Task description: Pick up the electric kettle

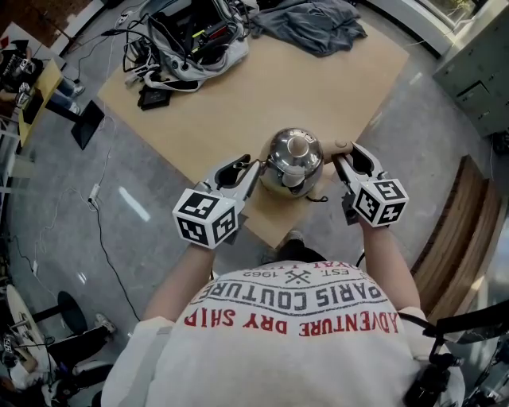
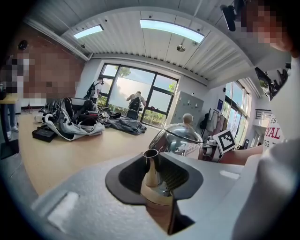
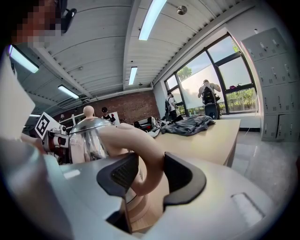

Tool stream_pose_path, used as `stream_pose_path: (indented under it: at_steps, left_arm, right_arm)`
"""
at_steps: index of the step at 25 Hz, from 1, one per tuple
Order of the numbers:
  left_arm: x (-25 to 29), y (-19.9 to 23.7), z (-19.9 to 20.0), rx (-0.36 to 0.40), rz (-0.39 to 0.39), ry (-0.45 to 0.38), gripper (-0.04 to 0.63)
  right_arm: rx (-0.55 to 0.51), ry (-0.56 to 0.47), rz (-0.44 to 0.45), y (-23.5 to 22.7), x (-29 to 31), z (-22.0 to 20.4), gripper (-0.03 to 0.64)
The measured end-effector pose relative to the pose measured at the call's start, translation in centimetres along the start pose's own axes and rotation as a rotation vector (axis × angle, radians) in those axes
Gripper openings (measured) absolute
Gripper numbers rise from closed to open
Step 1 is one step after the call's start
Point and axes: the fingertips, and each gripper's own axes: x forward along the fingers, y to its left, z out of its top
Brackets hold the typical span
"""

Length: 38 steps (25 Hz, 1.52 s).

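Head view: looking steeply down on a round, shiny steel electric kettle (image 1: 290,163) with a beige knob. Directly under the kettle, the near corner of a light wooden table (image 1: 318,87). Hard against the kettle's left side, a grey left gripper (image 1: 256,171); against its right side, a grey right gripper (image 1: 340,159). Far beyond the kettle, a crumpled grey garment (image 1: 310,24).

Left gripper view: black pads closed on the kettle's narrow steel spout (image 2: 150,168), upright between them.

Right gripper view: black pads clamped on the kettle's curved beige handle (image 3: 150,159).

kettle (image 3: 86,136) base hidden, handle (image 3: 144,154) partly hidden
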Motion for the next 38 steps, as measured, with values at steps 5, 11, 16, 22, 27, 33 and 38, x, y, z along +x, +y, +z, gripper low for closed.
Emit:
stream_pose_path:
  at_steps: [5, 11, 16, 22, 27, 33, 38]
  left_arm:
    - [-1.0, -0.4, 0.8, 0.01, -0.011, -0.02, 0.087]
    - [-2.3, -1.2, 1.6, 0.017, -0.033, -0.039, 0.088]
    - [-4.2, -2.7, 1.9, 0.031, -0.064, -0.053, 0.089]
    - [-6.9, -4.6, 1.5, 0.042, -0.099, -0.067, 0.089]
    - [-8.7, -6.1, 0.7, 0.026, -0.121, -0.081, 0.089]
    - [-11.2, -9.0, -1.9, 0.024, -0.119, -0.074, 0.089]
    - [-13.3, -11.0, -3.3, 0.017, -0.096, -0.079, 0.089]
  right_arm:
    - [-0.003, -0.02, -0.005, 0.8, -0.8, 0.9, 0.167]
    - [0.0, -0.039, -0.004, 2.0, -2.5, 1.7, 0.167]
    - [-0.004, -0.069, -0.024, 3.6, -4.9, 2.1, 0.167]
    - [0.014, -0.084, -0.046, 5.8, -8.5, 1.3, 0.167]
    - [0.031, -0.086, -0.048, 7.1, -11.2, 0.4, 0.166]
    - [0.016, -0.09, -0.052, 8.7, -15.5, -1.7, 0.166]
    - [0.025, -0.075, -0.028, 9.9, -18.1, -3.3, 0.166]
